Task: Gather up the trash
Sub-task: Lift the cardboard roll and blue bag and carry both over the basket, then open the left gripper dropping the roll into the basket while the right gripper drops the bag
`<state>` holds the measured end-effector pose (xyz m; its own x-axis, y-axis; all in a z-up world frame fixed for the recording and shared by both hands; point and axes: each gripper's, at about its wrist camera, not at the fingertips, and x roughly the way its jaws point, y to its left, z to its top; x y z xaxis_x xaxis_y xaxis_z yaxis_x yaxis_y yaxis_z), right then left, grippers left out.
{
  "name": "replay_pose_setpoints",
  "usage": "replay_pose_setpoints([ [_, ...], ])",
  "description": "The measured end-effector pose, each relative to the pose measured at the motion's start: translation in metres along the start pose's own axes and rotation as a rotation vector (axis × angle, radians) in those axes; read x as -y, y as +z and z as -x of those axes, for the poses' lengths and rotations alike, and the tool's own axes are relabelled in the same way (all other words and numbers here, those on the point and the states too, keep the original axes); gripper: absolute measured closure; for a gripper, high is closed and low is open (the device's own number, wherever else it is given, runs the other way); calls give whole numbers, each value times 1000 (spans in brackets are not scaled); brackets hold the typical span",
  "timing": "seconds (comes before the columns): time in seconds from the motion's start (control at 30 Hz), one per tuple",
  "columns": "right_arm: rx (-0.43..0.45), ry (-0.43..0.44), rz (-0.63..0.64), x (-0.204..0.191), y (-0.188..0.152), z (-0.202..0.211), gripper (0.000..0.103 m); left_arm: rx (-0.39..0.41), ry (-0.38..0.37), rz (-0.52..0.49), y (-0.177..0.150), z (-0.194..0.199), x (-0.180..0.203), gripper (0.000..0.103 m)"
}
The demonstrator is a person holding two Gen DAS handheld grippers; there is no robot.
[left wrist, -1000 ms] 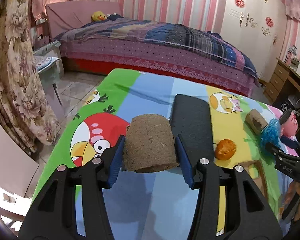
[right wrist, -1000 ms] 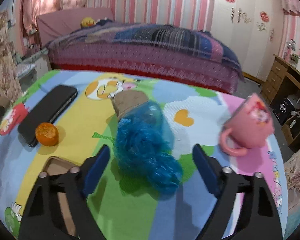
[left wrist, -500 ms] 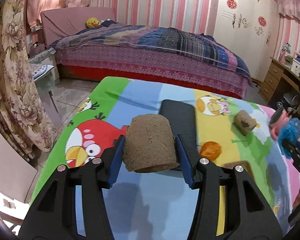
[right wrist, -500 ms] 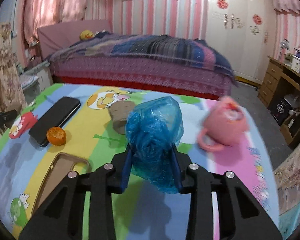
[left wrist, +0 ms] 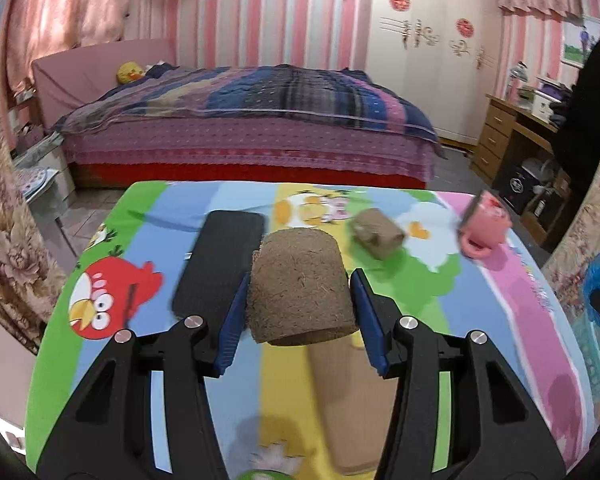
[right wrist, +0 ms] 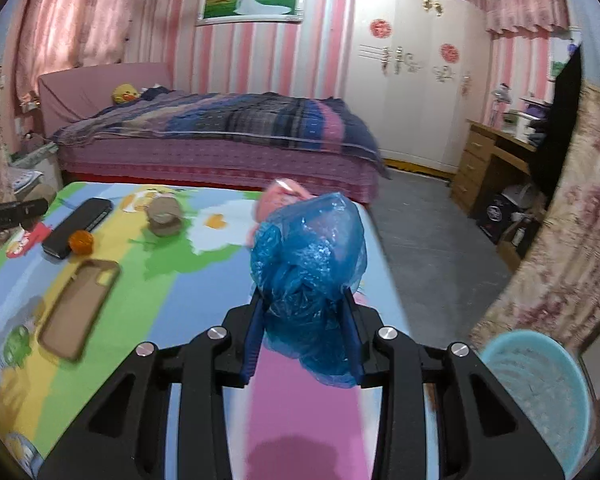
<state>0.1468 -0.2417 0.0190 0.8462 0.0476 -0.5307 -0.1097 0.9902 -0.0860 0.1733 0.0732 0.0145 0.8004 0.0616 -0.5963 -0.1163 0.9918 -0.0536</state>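
Trash is in both of my grips right now. My left hand-held gripper (left wrist: 298,300) is clamped on a brown fibrous roll (left wrist: 300,284), its blue pads pressing the roll's two sides, and the roll sits upright between them, lifted above the cartoon-print surface (left wrist: 140,248). Just behind the roll on the left I see a black phone (left wrist: 220,256) lying flat, and directly under the roll a tan phone case (left wrist: 352,404) lies on the yellow stripe. A second, smaller brown roll (left wrist: 376,234) lies on the surface further back and to the right, well apart from my left fingers. A pink mug (left wrist: 484,228) stands near the right edge.

My right hand-held gripper (right wrist: 304,328) is squeezed onto a crumpled blue plastic bag (right wrist: 310,264); the bag bulges up above the fingers and hangs a little below them, clear of the surface. Those jaws have just been closing, and the bag is pinched between them. Through this camera the pink mug is mostly hidden behind the bag. An orange fruit (right wrist: 81,241) rests touching the near end of the black phone at the left. A light blue basket (right wrist: 540,396) stands on the floor beyond the surface's right edge, below and to the right of the held bag.
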Motion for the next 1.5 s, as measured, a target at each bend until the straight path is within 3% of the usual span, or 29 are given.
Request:
replay_pose_setpoints([
  [0.43, 1, -101, -114, 86, -45, 47, 68, -5, -121, -113, -23, 24, 104, 53],
  [0.8, -8, -227, -204, 160, -82, 78, 68, -63, -301, -155, -62, 25, 189, 53],
  [1.23, 22, -383, -339, 247, -118, 104, 68, -53, -475, -311, -87, 32, 328, 53],
  [1.4, 30, -398, -356, 263, -125, 106, 68, -54, -570, -345, -94, 38, 380, 53],
  [1.5, 25, -402, -365, 270, -131, 106, 68, -55, -584, -395, -105, 37, 407, 53],
])
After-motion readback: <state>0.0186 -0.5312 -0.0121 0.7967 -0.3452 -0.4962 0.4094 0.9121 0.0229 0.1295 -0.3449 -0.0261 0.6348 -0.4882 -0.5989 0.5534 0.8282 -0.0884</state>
